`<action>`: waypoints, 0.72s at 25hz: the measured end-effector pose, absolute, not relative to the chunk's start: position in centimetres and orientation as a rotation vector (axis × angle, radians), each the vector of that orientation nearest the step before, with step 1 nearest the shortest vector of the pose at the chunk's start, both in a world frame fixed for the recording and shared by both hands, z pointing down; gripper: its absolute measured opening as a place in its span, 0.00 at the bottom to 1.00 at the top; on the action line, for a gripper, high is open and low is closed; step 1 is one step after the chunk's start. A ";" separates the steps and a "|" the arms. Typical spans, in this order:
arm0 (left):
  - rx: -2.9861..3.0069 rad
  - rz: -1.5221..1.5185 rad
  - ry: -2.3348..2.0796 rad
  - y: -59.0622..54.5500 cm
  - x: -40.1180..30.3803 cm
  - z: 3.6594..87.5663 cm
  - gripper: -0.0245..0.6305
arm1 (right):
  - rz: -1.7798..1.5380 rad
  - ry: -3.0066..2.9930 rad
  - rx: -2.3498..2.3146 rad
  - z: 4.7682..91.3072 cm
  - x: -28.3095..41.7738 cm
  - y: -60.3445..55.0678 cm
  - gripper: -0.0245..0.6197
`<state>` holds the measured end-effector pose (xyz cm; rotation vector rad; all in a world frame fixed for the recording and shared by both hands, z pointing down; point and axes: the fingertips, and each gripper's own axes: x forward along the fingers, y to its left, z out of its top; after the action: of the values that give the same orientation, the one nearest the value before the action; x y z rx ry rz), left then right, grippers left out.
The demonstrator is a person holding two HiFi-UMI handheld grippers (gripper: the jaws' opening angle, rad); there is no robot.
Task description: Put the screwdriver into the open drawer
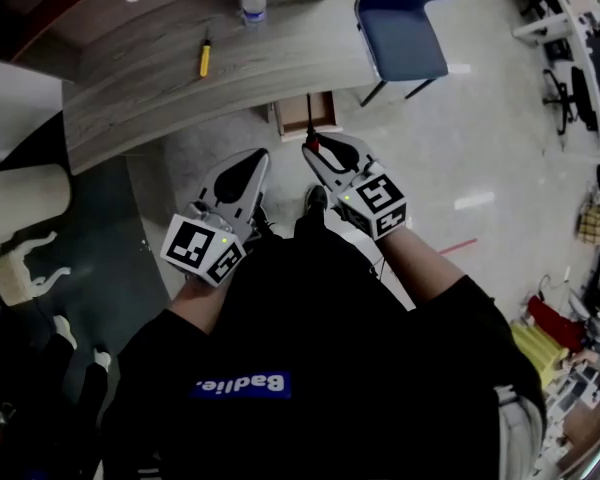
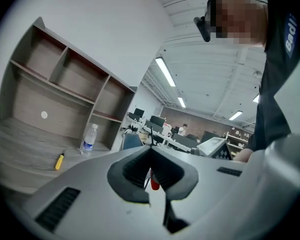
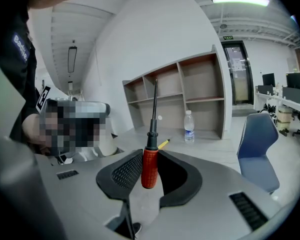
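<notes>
Two screwdrivers: red screwdriver (image 3: 149, 165) in right tool (image 3: 151, 155), yellow screwdriver (image 1: 205, 58) on desk (image 1: 280, 63).

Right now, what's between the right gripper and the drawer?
Only the screwdriver in the right gripper's jaws, its shaft pointing at the drawer; else bare floor. The head view shows it.

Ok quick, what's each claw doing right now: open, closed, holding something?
Left claw: closed, gripping nothing.
Right claw: closed on the red-handled screwdriver.
</notes>
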<state>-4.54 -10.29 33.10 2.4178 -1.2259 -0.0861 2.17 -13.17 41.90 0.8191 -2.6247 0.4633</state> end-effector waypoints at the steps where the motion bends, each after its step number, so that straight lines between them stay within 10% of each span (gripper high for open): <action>1: 2.408 -0.085 -1.238 -10.6 -4.3 33.4 0.04 | 0.460 -2.619 0.806 42.5 2.4 -13.6 0.22; 18: 2.291 -0.128 -1.395 -12.7 -5.5 36.1 0.04 | 0.277 -2.353 0.599 57.4 3.5 -16.9 0.22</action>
<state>-5.53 -12.72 36.14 2.2906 -1.3953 -0.1281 3.49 -16.88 57.40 0.5985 -2.3530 0.2772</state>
